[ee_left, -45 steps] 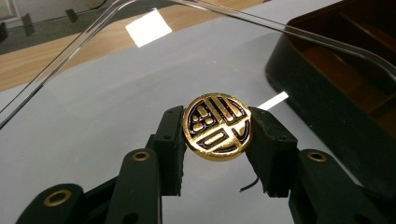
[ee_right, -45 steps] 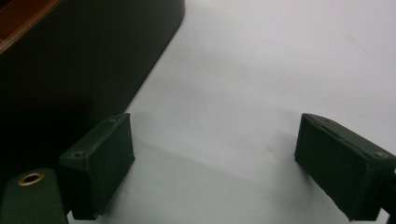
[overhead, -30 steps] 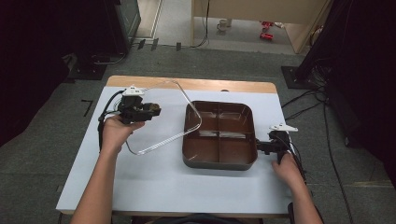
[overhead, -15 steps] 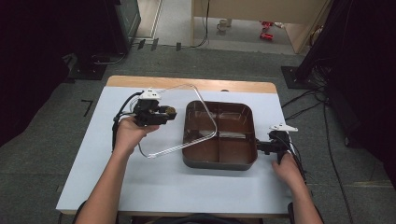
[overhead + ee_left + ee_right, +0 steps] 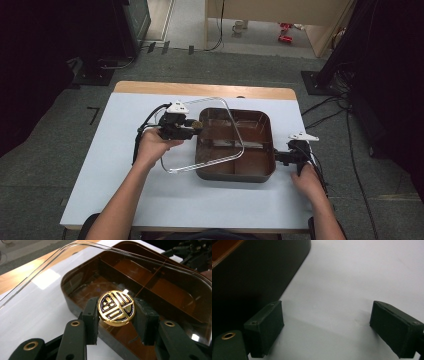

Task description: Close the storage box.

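Note:
A dark brown compartment tray sits on the white table. My left gripper is shut on a round gold knob set in a clear plastic lid. It holds the lid tilted over the tray's left half, and the lid's near left corner hangs out past the tray. In the left gripper view the lid spans the tray's compartments. My right gripper rests open on the table at the tray's right near corner, its jaws apart with nothing between them, beside the tray's outer wall.
The white table top has bare surface to the left and in front of the tray. A wooden strip runs along its far edge. Dark stands and cables sit on the floor around the table.
My left gripper has carried the clear lid rightwards from the table's left side until it hangs partly over the tray. The right gripper has stayed put.

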A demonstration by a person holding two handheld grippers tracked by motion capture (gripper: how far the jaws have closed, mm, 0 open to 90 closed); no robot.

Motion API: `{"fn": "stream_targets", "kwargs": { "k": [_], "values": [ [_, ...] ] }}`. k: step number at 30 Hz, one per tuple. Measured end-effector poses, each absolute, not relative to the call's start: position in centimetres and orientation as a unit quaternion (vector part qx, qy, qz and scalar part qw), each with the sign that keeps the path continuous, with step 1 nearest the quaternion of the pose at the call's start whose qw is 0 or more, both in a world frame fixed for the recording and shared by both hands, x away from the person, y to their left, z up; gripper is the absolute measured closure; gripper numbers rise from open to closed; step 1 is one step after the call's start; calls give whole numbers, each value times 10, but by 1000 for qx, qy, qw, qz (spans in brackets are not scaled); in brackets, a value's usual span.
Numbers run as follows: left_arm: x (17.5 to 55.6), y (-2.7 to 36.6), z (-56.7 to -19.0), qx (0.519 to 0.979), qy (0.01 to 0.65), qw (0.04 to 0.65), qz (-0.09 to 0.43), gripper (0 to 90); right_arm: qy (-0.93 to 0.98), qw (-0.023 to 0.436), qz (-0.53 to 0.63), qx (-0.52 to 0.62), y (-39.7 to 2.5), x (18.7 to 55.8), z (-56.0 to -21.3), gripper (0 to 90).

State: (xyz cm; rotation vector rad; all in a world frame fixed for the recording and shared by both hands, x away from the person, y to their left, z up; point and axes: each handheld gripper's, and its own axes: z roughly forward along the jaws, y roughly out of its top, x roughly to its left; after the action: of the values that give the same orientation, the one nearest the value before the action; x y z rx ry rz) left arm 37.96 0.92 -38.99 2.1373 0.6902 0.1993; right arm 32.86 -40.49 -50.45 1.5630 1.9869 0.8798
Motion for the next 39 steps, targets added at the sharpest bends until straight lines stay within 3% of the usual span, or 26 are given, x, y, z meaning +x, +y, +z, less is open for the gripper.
{"fn": "stream_targets", "kwargs": {
  "k": [22, 39],
  "values": [
    [384, -55, -395, 886, 190, 421, 50, 592, 722, 230, 320, 569, -405, 328, -504, 111],
    [397, -87, -419, 902, 163, 400, 25, 591, 723, 231, 320, 567, -405, 329, -505, 111]
  ]
}}
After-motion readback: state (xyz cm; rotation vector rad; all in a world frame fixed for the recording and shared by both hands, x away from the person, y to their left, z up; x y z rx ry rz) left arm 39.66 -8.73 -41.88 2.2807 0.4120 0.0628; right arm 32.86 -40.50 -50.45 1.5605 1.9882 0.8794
